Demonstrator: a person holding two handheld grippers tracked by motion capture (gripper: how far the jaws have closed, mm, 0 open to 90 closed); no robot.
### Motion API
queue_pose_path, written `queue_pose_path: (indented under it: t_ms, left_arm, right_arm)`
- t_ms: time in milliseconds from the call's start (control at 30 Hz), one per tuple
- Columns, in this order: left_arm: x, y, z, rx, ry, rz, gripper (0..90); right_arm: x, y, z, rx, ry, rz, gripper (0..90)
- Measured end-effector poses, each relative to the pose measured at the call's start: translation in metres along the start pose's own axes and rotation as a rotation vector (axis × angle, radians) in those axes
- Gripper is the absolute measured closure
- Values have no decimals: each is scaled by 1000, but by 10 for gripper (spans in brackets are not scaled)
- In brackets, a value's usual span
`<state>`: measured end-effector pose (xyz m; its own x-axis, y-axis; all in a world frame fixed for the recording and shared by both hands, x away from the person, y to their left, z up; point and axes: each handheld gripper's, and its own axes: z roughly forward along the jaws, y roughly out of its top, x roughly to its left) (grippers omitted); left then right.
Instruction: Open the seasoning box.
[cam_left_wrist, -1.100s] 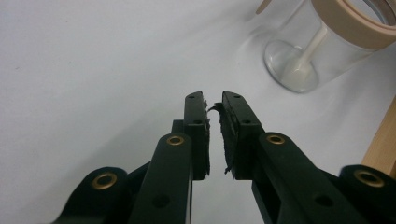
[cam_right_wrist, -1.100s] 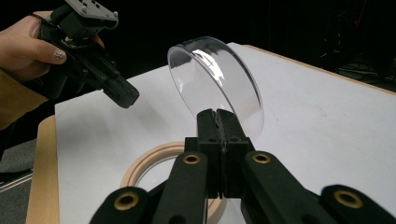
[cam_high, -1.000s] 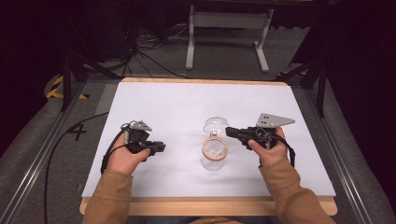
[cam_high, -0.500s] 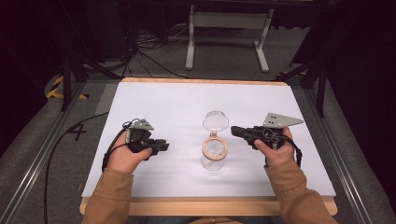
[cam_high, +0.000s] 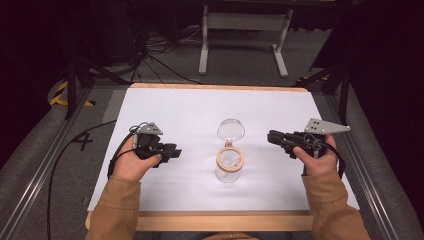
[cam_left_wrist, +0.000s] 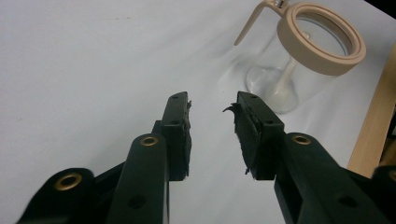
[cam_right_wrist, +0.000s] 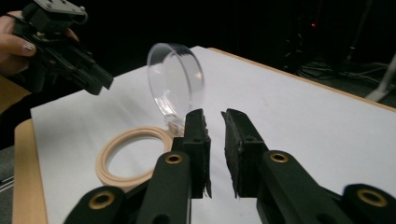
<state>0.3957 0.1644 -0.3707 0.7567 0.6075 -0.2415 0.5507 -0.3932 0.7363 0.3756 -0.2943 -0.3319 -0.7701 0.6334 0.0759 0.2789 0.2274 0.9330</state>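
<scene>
Meanwhile, at a white-topped table (cam_high: 190, 107) edged in pale wood, a person in tan sleeves holds a black two-jaw gripper in each hand, one on either side of a clear glass jar.

On the left, the left gripper (cam_high: 172, 152) sits over the white top towards the near-left corner, pointing right at the jar. Its jaws have just been opening; in the left gripper view (cam_left_wrist: 212, 121) they stand apart with nothing between them, and the jar rises beyond their tips.

At the middle of the table, nearer the front edge than the back, stands the clear glass jar with a beige ring collar (cam_high: 230, 161). Its round clear hinged lid (cam_high: 231, 130) is swung open and tilted back on the far side, leaving the mouth uncovered.

On the right, the right gripper (cam_high: 272, 137) hangs apart from the jar, pointing left at it. Its jaws have just been opening too; in the right gripper view (cam_right_wrist: 214, 123) only a narrow gap separates the pads, and nothing is held there.

The risk from here, as it looks, is the lid: standing loose on its hinge, it could drop shut, or the light jar could tip or slide, should either gripper knock the collar on its way in.
</scene>
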Motion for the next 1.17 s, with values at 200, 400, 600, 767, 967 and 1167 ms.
queue_pose_path:
  t_ms: [200, 400, 600, 767, 967, 1167]
  left_arm:
    - [8, -1, 6, 24, 32, -16, 617]
    - [18, -4, 14, 46, 72, -22, 591]
    - [29, -11, 20, 49, 93, -38, 550]
    - [37, -18, 27, 53, 112, -41, 510]
    - [43, -24, 34, 67, 120, -47, 457]
    - [44, -26, 41, 71, 122, -45, 385]
  right_arm:
    - [-21, -9, -14, 71, -78, 31, 657]
    - [-43, -26, -18, 151, -164, 61, 566]
    - [-61, -44, -15, 202, -206, 95, 502]
    - [-77, -61, -12, 241, -239, 150, 461]
    - [-90, -80, -6, 288, -264, 198, 435]
    - [-94, -85, -3, 292, -279, 206, 419]
